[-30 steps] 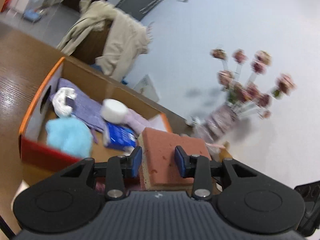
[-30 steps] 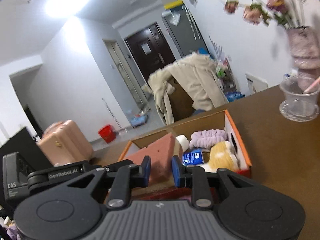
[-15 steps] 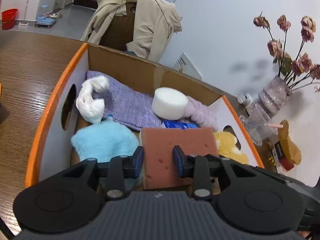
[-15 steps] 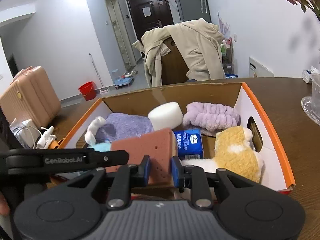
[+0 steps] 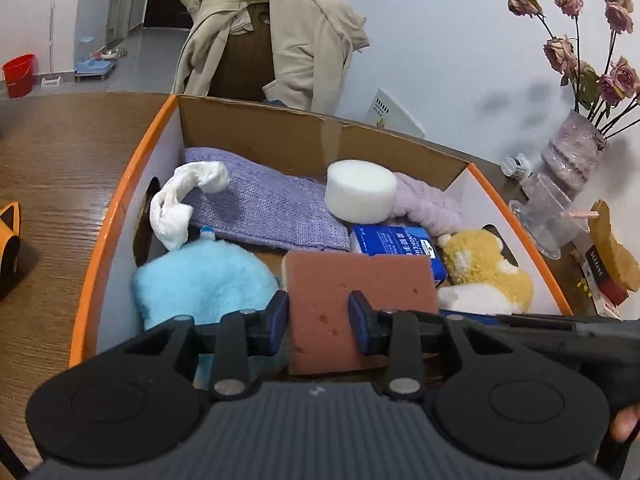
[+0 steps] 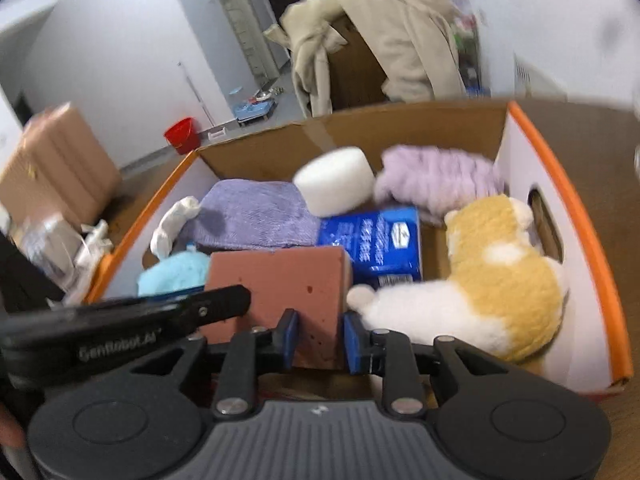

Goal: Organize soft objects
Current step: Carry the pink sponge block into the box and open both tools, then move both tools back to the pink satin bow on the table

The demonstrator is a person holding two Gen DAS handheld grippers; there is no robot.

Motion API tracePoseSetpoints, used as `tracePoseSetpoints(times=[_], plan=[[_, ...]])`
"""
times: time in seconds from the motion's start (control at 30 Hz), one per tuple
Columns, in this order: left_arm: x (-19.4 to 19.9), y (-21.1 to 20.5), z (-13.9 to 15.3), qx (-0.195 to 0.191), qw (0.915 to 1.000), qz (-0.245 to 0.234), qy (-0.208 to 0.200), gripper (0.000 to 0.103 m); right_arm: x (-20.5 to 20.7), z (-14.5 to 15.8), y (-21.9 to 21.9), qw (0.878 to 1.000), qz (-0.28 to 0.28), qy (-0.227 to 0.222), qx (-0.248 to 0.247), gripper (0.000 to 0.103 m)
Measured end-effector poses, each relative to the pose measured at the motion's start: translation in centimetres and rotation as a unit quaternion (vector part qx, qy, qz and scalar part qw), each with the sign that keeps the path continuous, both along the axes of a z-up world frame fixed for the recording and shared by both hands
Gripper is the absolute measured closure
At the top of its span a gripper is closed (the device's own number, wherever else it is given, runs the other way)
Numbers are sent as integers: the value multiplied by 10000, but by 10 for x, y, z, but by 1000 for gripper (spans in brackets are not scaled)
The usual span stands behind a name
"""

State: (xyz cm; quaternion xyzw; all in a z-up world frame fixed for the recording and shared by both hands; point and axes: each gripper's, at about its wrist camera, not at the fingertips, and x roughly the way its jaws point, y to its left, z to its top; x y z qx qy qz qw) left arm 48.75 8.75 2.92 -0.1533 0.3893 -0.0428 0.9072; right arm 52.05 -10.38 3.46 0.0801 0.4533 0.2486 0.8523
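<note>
A reddish-brown sponge block [image 5: 356, 292] is held by both grippers over the near part of an orange-rimmed cardboard box [image 5: 120, 204]. My left gripper [image 5: 319, 323] is shut on the sponge's near end. My right gripper [image 6: 318, 338] is shut on the same sponge [image 6: 280, 284] from the other side. Inside the box lie a light blue plush [image 5: 204, 280], a white cloth [image 5: 176, 204], a purple cloth [image 5: 264, 208], a white round sponge [image 5: 360, 190], a lilac scrunchie [image 5: 424, 204], a blue tissue pack [image 5: 400, 240] and a yellow-white plush [image 6: 500, 272].
The box stands on a brown wooden table [image 5: 52, 168]. A vase of dried roses [image 5: 560, 176] and a clear cup [image 5: 540, 220] stand right of the box. A yellow toy [image 5: 8, 236] lies at the left. A chair draped with a beige coat [image 5: 276, 40] is behind.
Both grippers have carried the sponge from above the box's front edge down into the box; the views have tipped downward and the box contents have come closer.
</note>
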Motion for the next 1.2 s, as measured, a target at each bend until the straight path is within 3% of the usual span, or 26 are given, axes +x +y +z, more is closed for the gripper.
tracePoseSetpoints(times=[0.1, 0.17, 0.27, 0.5, 0.63, 0.73, 0.8, 0.9, 0.97, 1.07, 1.2], plan=[[-3, -6, 6, 85, 9999, 71, 111, 65, 3, 3, -5, 9998, 59, 173, -8, 78], [-12, -10, 15, 156, 9998, 19, 87, 55, -4, 11, -6, 9999, 30, 116, -107, 77], [-36, -12, 38, 215, 9995, -105, -215, 54, -31, 39, -13, 9985, -71, -454, -290, 61], [-99, -6, 107, 412, 9948, 11, -934, 51, -84, 124, -54, 9908, -268, -1323, 76, 57], [-134, -13, 123, 580, 9915, 54, -1159, 49, -116, 144, -72, 9867, -352, -1578, 151, 53], [-183, -19, 115, 850, 9848, 7, -1513, 36, -155, 138, -82, 9819, -345, -1842, 286, 51], [-218, -26, 98, 1109, 9808, 48, -1601, 33, -189, 126, -90, 9771, -424, -2067, 289, 43], [-270, -39, 66, 1141, 9812, -110, -1551, 31, -245, 94, -98, 9719, -407, -2310, 181, 41], [-304, -46, 49, 1045, 9816, -219, -1586, 24, -278, 71, -102, 9728, -355, -2284, 118, 39], [-336, -51, 32, 870, 9837, -366, -1531, 23, -318, 42, -109, 9787, -364, -2015, 136, 37], [-337, -50, 34, 796, 9833, -469, -1567, 23, -338, 25, -113, 9837, -375, -1760, -14, 37]])
